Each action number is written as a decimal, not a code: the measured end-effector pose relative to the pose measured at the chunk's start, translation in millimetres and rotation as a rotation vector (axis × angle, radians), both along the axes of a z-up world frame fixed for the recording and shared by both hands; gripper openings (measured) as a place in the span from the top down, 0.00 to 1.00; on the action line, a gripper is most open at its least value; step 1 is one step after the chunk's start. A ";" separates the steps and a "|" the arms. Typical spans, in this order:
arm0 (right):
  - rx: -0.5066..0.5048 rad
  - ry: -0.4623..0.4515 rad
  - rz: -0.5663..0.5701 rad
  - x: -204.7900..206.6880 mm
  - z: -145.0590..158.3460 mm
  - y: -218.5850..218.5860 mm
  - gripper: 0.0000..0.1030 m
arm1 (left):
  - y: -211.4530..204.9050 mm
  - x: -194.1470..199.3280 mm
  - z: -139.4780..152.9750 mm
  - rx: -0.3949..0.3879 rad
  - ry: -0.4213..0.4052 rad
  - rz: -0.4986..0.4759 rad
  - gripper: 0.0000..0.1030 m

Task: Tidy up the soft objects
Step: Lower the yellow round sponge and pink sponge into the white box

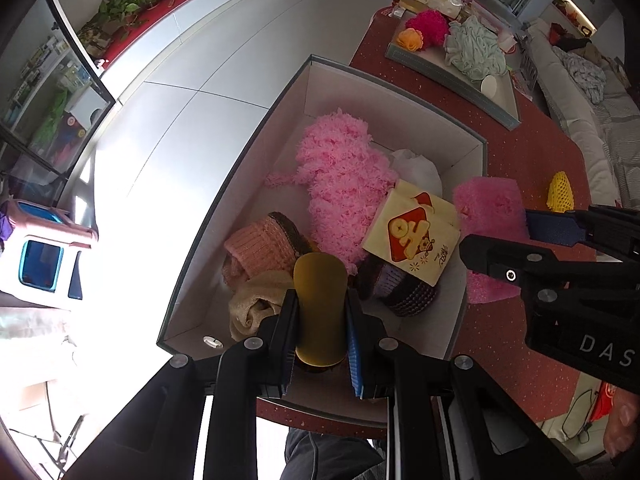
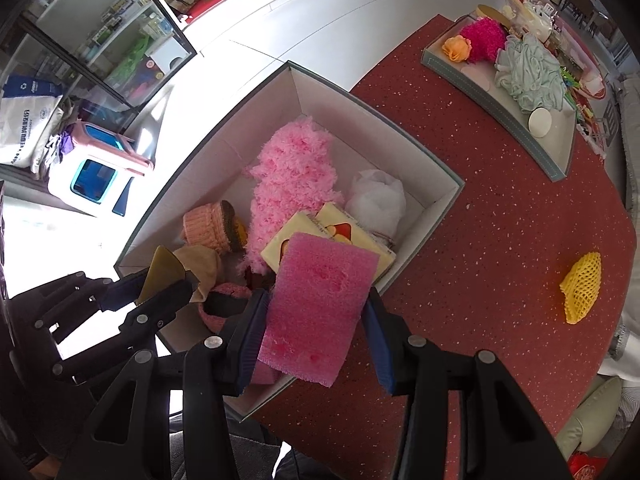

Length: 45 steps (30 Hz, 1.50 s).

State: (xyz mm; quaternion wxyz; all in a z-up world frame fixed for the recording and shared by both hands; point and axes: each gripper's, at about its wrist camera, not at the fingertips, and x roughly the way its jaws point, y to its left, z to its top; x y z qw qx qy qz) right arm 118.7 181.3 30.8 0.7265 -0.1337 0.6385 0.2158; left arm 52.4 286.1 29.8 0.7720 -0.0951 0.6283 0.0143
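Above the box (image 2: 440,196), the right tool (image 2: 316,320) pinches a porous pink sponge (image 2: 320,300); the left tool (image 1: 320,312) pinches a mustard pad (image 1: 320,304).

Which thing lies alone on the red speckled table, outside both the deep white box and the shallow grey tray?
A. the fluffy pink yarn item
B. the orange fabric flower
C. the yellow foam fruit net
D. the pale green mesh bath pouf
C: the yellow foam fruit net rests on bare red speckled table, apart from the deep white box and the shallow grey tray.

"DAS" on right gripper (image 1: 556,236) (cut off)
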 end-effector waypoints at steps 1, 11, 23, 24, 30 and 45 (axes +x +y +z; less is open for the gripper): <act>-0.011 -0.002 0.002 2.4 -0.6 1.0 0.51 | -0.3 1.0 -0.7 -0.003 0.001 -0.002 0.78; -0.031 0.019 0.003 13.8 -9.0 7.7 0.50 | -0.7 8.6 -10.1 -0.023 0.043 -0.033 0.78; -0.049 0.016 0.022 26.1 -12.6 17.7 0.50 | 4.5 21.1 -16.0 -0.007 0.055 -0.038 0.78; -0.048 0.014 0.023 27.1 -11.9 18.7 0.50 | 4.5 22.6 -15.5 -0.006 0.053 -0.040 0.78; -0.046 -0.004 0.025 31.8 -5.6 21.9 0.50 | 3.5 27.8 -11.1 0.000 0.037 -0.041 0.78; -0.046 -0.027 0.017 30.8 -1.1 20.1 0.50 | 3.3 23.9 -6.2 0.003 0.029 -0.040 0.78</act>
